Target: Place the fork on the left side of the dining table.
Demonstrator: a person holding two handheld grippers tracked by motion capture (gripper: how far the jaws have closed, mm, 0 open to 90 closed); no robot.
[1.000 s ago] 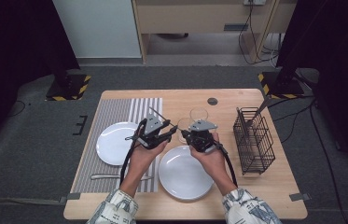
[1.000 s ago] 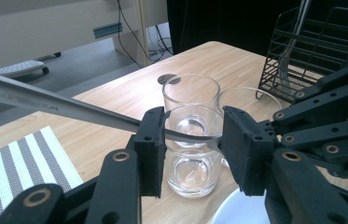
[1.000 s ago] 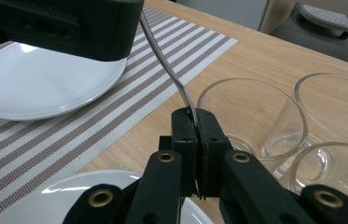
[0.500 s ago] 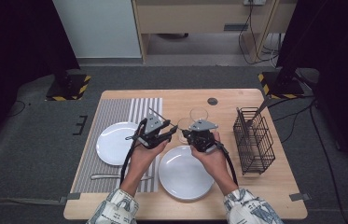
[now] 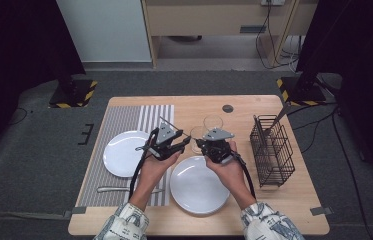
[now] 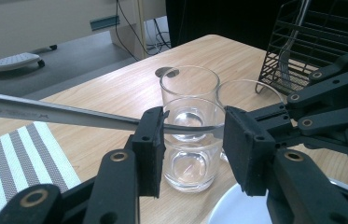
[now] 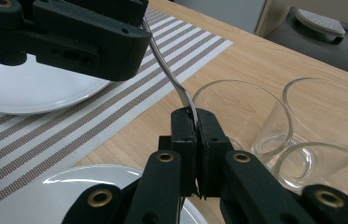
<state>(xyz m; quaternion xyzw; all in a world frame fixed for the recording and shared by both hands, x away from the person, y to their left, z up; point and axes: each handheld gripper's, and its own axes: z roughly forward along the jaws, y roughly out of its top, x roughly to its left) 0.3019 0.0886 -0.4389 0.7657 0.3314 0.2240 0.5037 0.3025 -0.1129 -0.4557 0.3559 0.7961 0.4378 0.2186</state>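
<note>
A long metal piece of cutlery point(image 6: 69, 114) hangs level over the middle of the table, between my two grippers. My right gripper point(image 7: 195, 116) is shut on its thin curved end point(image 7: 169, 77); the tip is hidden between the pads. My left gripper point(image 6: 192, 130) has its jaws apart, and the cutlery's narrow neck crosses the gap beside the left pad point(image 6: 150, 149) with nothing squeezing it. In the high view the left gripper point(image 5: 186, 142) and the right gripper point(image 5: 200, 145) nearly meet tip to tip above the wooden table point(image 5: 254, 107).
Three clear glasses point(image 6: 192, 154) point(image 6: 189, 84) point(image 6: 248, 91) stand just beyond the jaws. One white plate point(image 5: 124, 154) lies on a striped placemat point(image 5: 139, 120), another point(image 5: 196, 187) near the front edge. A black wire rack point(image 5: 271, 150) holding cutlery stands at the right. One utensil point(image 5: 109, 189) lies on the placemat.
</note>
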